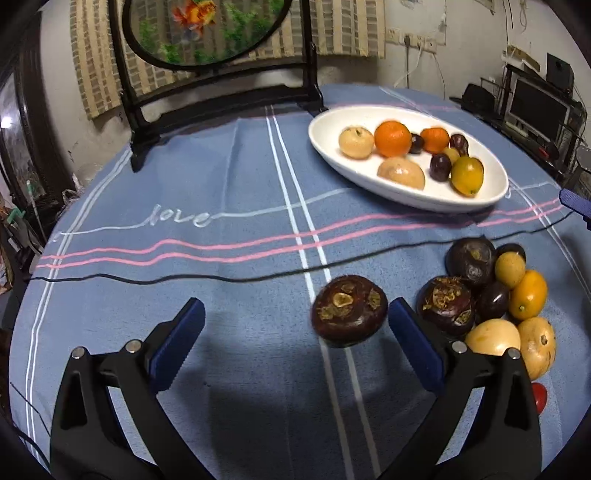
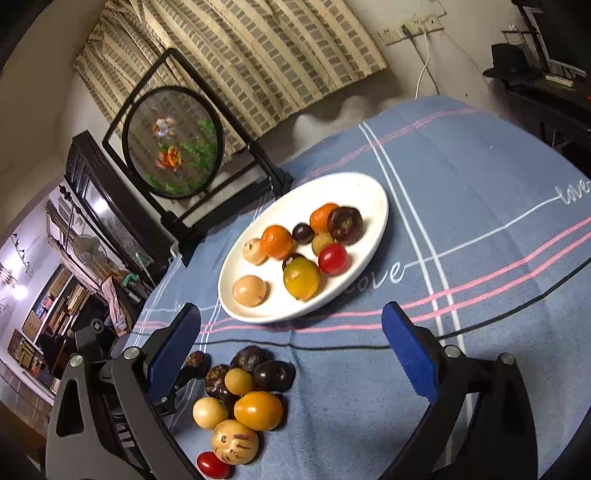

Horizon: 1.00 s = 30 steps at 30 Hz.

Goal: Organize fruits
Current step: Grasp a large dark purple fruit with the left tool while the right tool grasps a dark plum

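— What lies under the tool?
— A blue cloth [image 1: 221, 192] with pink stripes; a thin black cable [image 1: 184, 278] crosses it just ahead.
— And farther ahead?
— A black-framed goldfish screen [image 1: 207, 33] before a striped curtain [image 2: 258, 55].

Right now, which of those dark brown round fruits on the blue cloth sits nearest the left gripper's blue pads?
The lone dark brown fruit, between the open left gripper fingers, apart from the heap.

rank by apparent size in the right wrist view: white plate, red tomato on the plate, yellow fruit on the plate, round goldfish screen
1. white plate
2. round goldfish screen, though it stands farther back, so this is unsure
3. yellow fruit
4. red tomato
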Each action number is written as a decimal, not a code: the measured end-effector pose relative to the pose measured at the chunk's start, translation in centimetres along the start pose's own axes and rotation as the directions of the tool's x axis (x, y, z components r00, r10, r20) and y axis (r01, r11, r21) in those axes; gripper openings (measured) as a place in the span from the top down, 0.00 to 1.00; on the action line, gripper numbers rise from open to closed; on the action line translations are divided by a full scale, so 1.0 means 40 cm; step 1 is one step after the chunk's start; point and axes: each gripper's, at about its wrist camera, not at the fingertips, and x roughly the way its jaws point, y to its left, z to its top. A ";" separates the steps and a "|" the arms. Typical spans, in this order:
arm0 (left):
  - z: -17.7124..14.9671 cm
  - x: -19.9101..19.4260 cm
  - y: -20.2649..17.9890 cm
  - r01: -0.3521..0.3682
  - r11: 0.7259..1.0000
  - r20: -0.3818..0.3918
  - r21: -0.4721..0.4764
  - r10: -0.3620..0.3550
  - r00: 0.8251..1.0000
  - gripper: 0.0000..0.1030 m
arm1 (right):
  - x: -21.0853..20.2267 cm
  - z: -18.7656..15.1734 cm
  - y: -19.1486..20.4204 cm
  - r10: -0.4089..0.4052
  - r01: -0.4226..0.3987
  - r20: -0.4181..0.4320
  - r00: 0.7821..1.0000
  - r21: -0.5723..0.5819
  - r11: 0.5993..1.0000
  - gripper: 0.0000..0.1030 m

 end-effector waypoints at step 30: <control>0.000 0.055 0.019 0.047 0.997 -0.103 -0.054 -0.053 0.993 0.02 | 0.091 -0.100 0.074 -0.354 0.302 -0.075 0.932 -0.380 0.874 0.04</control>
